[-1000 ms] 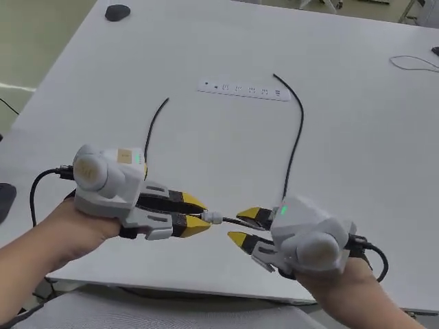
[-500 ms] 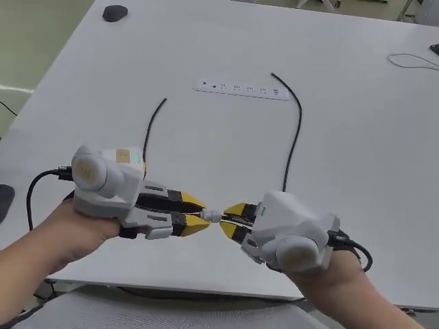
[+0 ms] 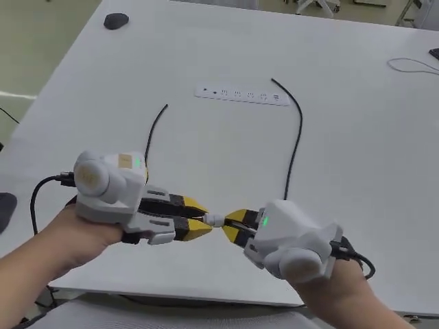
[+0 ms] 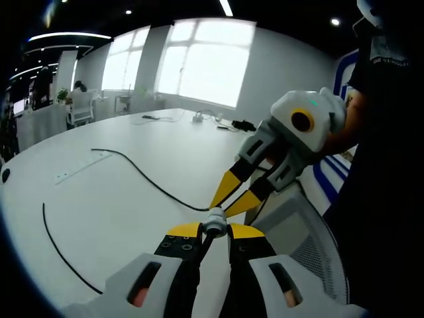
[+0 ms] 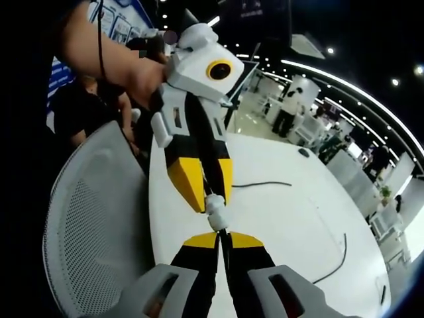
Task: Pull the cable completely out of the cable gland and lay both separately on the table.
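A small white cable gland (image 3: 214, 221) hangs above the table's near edge, with my left gripper (image 3: 203, 223) shut on it. The left gripper view has the gland (image 4: 214, 220) at my jaw tips. My right gripper (image 3: 230, 225) meets it from the right, shut on the black cable just behind the gland. The long black cable (image 3: 296, 140) runs from there over the table toward the power strip. From the right gripper view the gland (image 5: 214, 207) sits just beyond my closed jaws, with the left gripper (image 5: 207, 193) facing me.
A white power strip (image 3: 241, 94) lies mid-table. A short loose black cable (image 3: 154, 128) lies left of centre. A dark mouse (image 3: 115, 20) sits at the far left corner. A grey mesh chair (image 5: 86, 225) is below the table's near edge.
My right gripper has moved left along the cable up to the gland, and its jaws have gone from open to shut. The left gripper has kept its hold.
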`<act>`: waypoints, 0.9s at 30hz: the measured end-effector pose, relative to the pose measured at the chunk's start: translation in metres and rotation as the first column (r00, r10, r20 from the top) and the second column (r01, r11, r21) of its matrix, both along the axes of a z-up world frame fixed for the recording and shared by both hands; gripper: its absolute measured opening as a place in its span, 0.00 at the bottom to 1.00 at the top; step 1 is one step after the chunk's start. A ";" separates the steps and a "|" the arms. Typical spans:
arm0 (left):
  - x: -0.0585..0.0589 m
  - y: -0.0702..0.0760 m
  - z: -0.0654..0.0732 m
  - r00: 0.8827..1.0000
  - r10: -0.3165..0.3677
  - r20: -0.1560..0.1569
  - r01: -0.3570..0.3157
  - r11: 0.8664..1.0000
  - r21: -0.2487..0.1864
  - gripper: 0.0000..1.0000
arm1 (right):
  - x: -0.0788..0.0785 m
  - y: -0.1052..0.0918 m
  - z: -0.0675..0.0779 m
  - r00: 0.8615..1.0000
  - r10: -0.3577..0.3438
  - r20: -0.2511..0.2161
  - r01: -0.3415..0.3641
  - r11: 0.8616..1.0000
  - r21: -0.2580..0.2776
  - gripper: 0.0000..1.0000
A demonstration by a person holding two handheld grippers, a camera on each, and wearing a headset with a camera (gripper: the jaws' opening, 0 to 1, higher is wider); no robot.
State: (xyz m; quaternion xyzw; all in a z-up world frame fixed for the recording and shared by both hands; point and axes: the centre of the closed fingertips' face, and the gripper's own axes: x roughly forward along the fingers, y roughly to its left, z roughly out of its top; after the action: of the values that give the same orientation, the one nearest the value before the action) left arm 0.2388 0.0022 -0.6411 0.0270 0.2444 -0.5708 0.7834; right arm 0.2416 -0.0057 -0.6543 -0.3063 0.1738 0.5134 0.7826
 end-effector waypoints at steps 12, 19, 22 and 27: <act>0.008 -0.001 0.002 1.000 0.009 0.000 -0.009 1.000 -0.007 0.15 | 0.012 -0.012 -0.002 0.999 -0.044 -0.022 0.044 0.999 0.000 0.00; 0.010 0.001 0.007 1.000 0.023 0.003 -0.023 1.000 -0.019 0.15 | 0.019 -0.024 -0.007 0.988 -0.129 -0.086 0.133 0.990 0.050 0.00; 0.010 0.002 0.009 1.000 0.030 0.003 -0.030 0.999 -0.023 0.15 | 0.022 -0.027 -0.011 0.980 -0.158 -0.117 0.167 0.984 0.066 0.00; 0.010 0.003 0.010 0.999 0.037 0.006 -0.037 0.999 -0.022 0.15 | 0.026 -0.033 -0.015 0.969 -0.203 -0.142 0.216 0.973 0.084 0.00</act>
State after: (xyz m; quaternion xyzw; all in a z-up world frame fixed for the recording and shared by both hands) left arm 0.2484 0.0057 -0.6313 0.0158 0.2361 -0.5586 0.7950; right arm 0.2671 -0.0384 -0.6692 -0.2125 0.2314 0.4550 0.8332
